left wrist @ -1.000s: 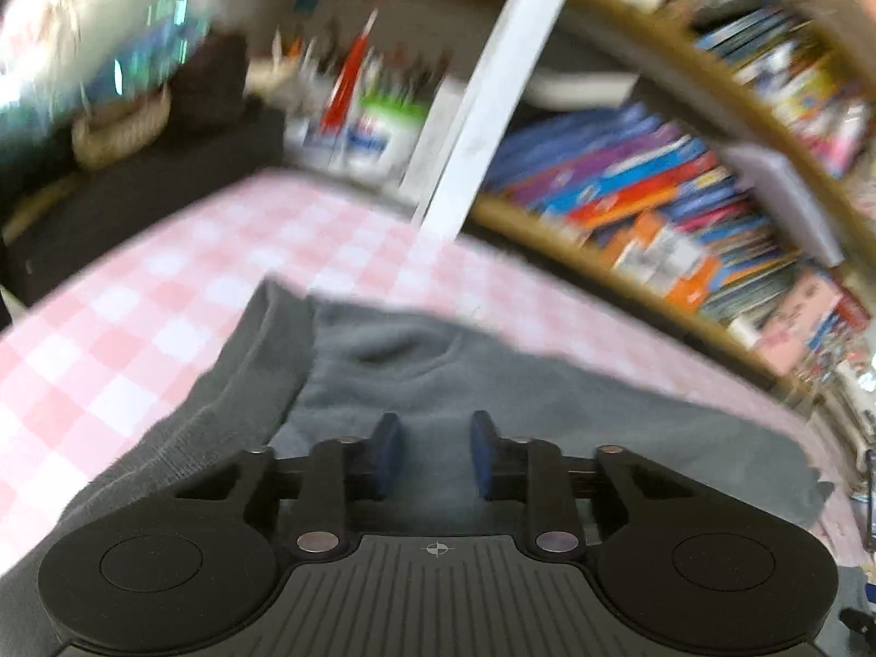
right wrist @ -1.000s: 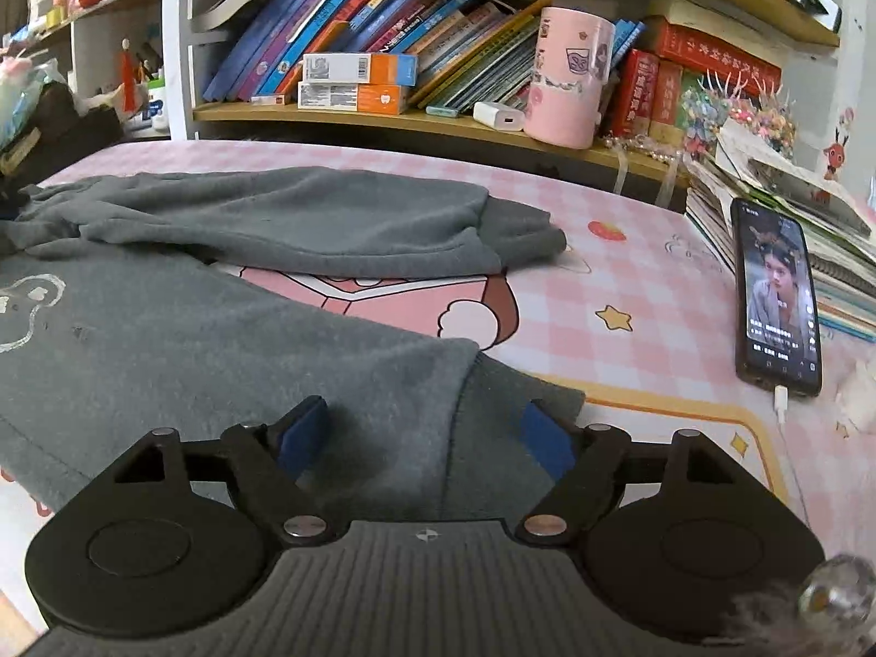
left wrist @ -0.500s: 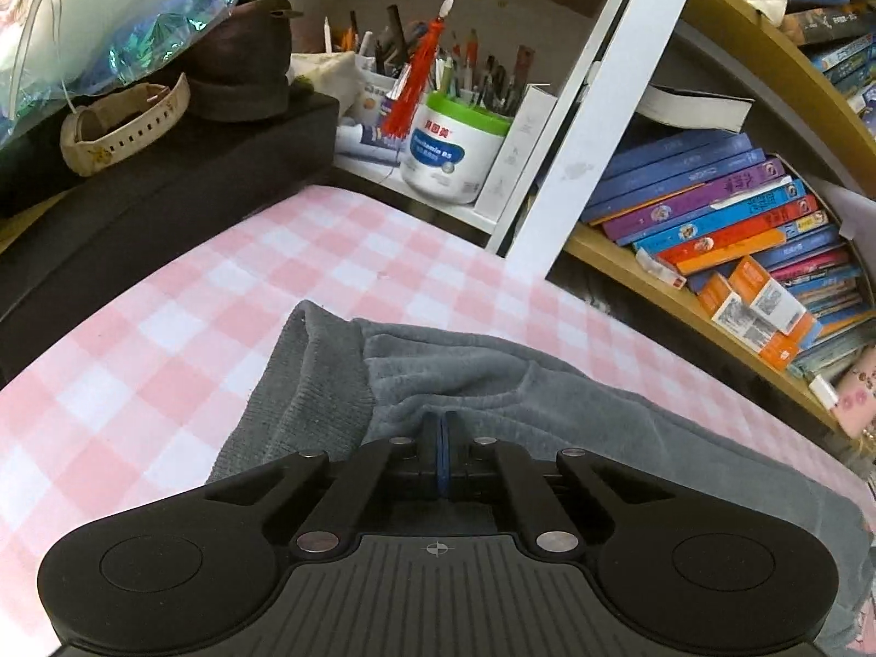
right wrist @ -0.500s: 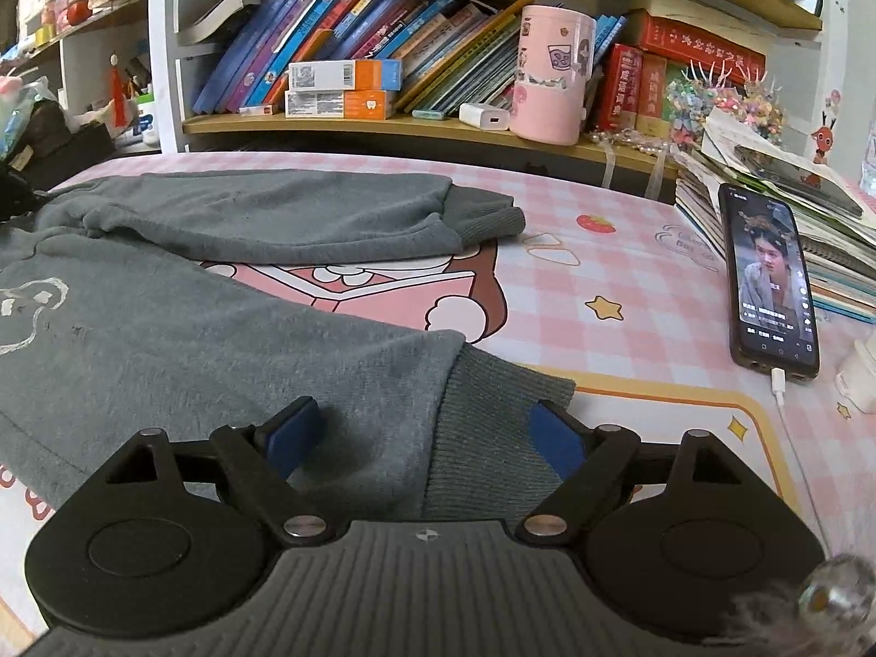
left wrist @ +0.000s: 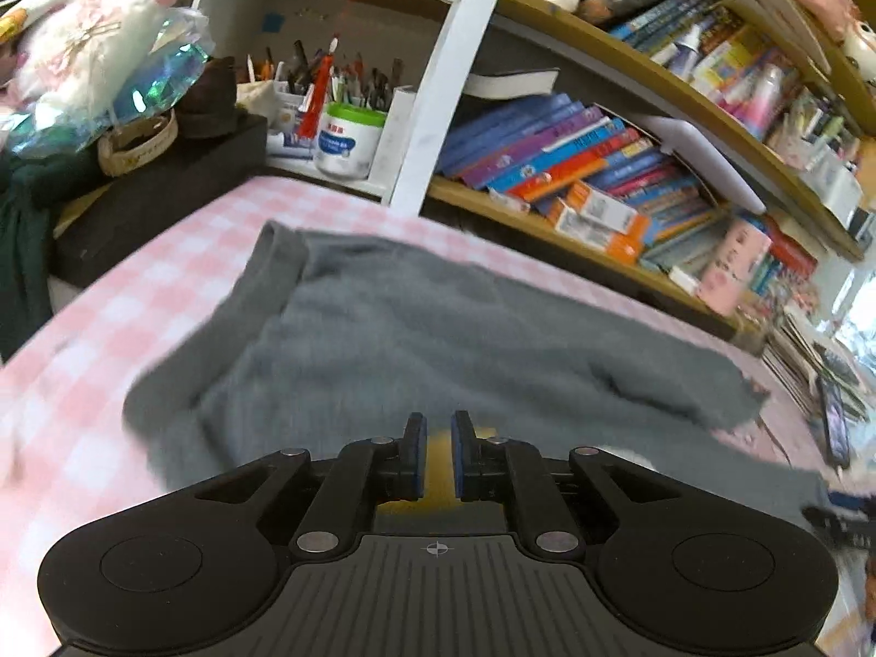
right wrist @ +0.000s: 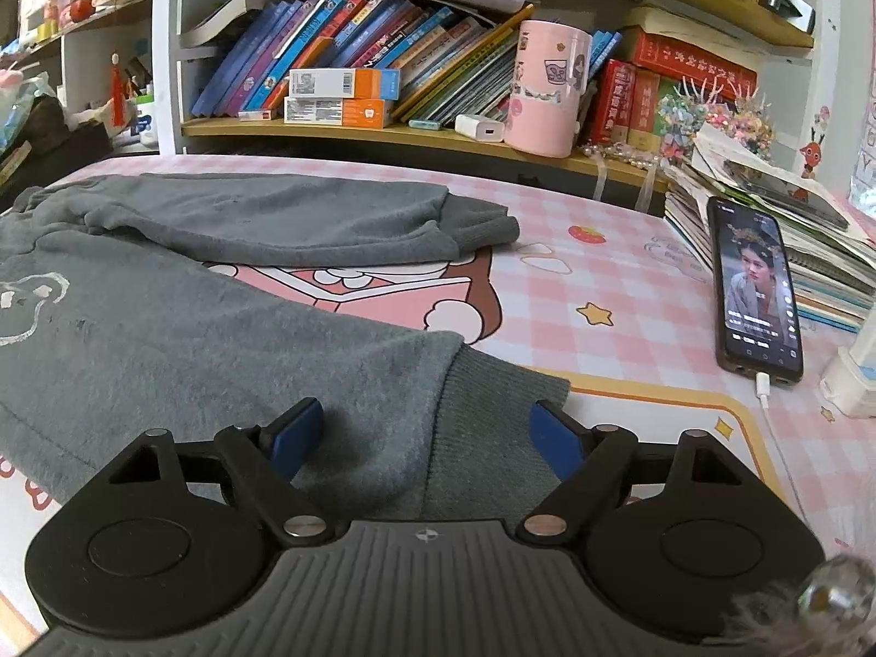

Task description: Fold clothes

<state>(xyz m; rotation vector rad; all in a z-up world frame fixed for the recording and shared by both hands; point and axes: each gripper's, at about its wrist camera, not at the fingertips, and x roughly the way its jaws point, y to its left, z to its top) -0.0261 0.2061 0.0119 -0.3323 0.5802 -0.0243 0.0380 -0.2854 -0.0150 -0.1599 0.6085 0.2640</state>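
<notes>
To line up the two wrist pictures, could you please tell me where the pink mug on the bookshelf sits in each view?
Left wrist view: pink mug at the right, on the lower shelf, blurred.
Right wrist view: pink mug upper centre-right, beside the white charger.
Shared landmark: the stacked orange-and-white boxes, left of the mug in both.

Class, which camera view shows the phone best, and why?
The right wrist view: the phone lies sharp and whole on the pink checked cloth, screen lit, cable plugged in. The left wrist view shows only a dark, blurred sliver at its right edge.
</notes>
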